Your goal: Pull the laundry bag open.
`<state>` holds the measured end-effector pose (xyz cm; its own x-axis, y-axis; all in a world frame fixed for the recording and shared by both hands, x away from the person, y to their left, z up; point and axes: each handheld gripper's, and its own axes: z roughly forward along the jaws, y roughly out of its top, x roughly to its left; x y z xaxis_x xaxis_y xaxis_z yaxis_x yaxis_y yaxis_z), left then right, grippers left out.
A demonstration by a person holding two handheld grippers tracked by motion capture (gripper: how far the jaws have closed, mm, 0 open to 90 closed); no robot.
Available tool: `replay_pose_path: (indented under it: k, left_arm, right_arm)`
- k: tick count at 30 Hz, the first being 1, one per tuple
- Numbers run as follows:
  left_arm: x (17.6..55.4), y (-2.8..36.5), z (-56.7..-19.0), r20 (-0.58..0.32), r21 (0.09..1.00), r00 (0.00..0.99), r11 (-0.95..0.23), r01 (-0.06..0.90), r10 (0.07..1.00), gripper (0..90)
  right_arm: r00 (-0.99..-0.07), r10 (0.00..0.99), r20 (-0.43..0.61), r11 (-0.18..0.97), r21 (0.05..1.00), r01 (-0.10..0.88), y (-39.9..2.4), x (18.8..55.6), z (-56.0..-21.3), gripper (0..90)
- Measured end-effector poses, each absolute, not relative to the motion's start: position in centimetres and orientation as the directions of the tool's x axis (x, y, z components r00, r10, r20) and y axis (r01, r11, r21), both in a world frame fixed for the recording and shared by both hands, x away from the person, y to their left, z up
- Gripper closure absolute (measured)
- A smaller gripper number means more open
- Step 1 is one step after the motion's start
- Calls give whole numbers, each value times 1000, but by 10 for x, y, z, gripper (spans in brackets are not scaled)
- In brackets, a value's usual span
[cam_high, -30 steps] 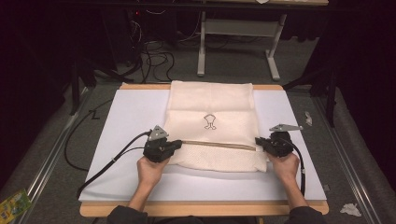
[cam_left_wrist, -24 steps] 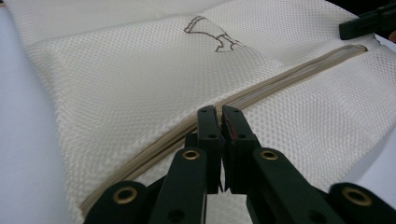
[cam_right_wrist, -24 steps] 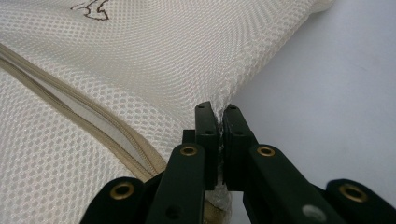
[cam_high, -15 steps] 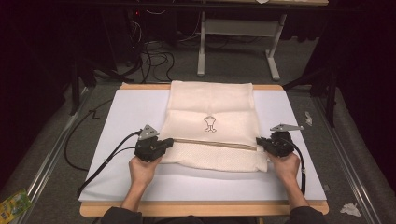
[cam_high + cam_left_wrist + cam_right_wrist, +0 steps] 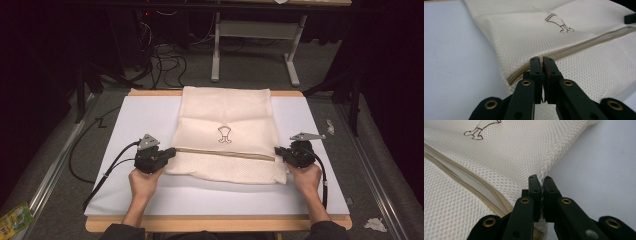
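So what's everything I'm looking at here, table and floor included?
mesh laundry bag: one, cream, flat on the middle of the mat
zipper: one, tan, running across the bag near its front edge
printed emblem: one, dark outline, centre of the bag
mat: one, white, covering the tabletop
table: one, wooden edge showing around the mat
metal stand: one, pale grey, on the floor behind the table
cables: several, black, on the floor at the back left
packet: one, green and yellow, floor at bottom left
left tongs: black, shut on the zipper's left end
right tongs: black, shut on the bag's right edge
hands: two, holding the tongs
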<state>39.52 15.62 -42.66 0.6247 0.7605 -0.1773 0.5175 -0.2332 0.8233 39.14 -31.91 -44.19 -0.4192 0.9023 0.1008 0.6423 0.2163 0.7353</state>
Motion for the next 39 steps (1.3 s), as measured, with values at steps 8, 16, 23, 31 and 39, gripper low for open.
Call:
replay_pose_path:
  k: [8, 16, 23, 31, 39]
  left_arm:
    - [395, 166, -428, -180, 822, 608, -222, 525, 773, 873]
    - [393, 174, -428, -169, 816, 593, -226, 532, 788, 873]
    - [392, 179, -426, -155, 810, 578, -232, 539, 801, 873]
    - [391, 182, -426, -137, 801, 569, -248, 546, 811, 874]
    - [388, 183, -425, -121, 790, 561, -263, 554, 819, 873]
  right_arm:
    - [-422, 901, 101, 217, 738, 639, -318, 393, -442, 884]
    - [-422, 900, 108, 210, 741, 638, -317, 393, -441, 884]
    - [-426, 899, 106, 210, 749, 629, -315, 393, -437, 885]
    - [-428, 899, 92, 219, 753, 621, -312, 393, -429, 887]
    - [-425, 901, 92, 217, 752, 622, -310, 394, -429, 887]
